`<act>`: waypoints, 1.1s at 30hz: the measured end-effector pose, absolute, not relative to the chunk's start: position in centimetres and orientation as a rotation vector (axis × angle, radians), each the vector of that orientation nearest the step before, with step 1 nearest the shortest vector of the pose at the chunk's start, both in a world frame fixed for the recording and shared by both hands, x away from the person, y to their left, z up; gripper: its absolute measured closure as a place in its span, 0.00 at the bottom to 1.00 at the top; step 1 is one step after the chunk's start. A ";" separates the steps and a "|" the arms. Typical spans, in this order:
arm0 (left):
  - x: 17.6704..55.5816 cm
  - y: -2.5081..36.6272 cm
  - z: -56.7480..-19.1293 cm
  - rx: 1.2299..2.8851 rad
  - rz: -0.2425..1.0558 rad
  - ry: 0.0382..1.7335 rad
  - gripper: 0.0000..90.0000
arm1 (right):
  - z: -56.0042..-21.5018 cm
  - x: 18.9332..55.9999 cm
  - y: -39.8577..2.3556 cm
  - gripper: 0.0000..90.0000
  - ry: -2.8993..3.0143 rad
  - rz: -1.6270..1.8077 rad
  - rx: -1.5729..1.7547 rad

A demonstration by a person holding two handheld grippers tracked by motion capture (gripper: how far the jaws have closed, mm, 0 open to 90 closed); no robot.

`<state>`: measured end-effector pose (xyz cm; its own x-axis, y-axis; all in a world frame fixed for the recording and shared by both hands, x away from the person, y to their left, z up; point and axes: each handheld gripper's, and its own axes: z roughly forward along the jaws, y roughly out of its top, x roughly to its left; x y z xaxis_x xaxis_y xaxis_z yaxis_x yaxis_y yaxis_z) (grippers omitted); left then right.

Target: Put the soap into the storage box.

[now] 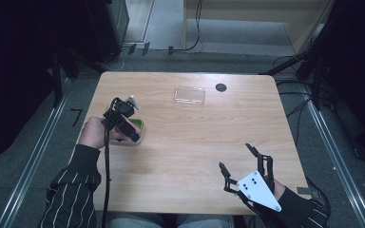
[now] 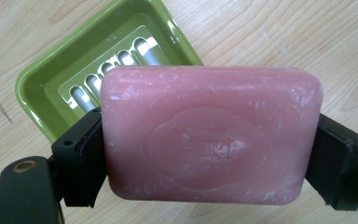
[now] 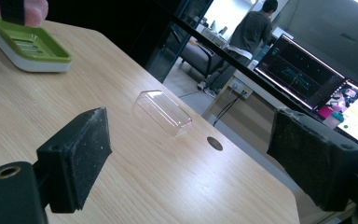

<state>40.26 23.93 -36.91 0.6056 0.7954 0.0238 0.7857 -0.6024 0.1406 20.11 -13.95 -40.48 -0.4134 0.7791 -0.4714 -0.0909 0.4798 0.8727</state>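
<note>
Left gripper (image 2: 205, 140) was clenched on a pink soap bar (image 2: 209, 135), its pads pressing the bar's two short ends, and it hung just above the green soap dish (image 2: 42, 84) near the left edge of the tabletop (image 1: 185, 142). The step in hand looked like setting the soap into the dish; the next move would call for lowering the bar square over the slotted tray before releasing, since the bar sat offset toward one corner of the dish. Right gripper (image 1: 240, 164) rested released, jaws wide apart with nothing between them, near the front right corner. A clear plastic lid (image 1: 189, 95) lay toward the far edge. In the high view the soap was hidden under the left gripper, and the dish was largely covered by it. Whether the bar already touched the dish could not be told.
</note>
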 end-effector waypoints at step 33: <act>43.0 24.7 -37.7 2.632 0.111 1.485 0.15 | -40.5 20.1 -14.0 0.15 1.730 1.093 0.587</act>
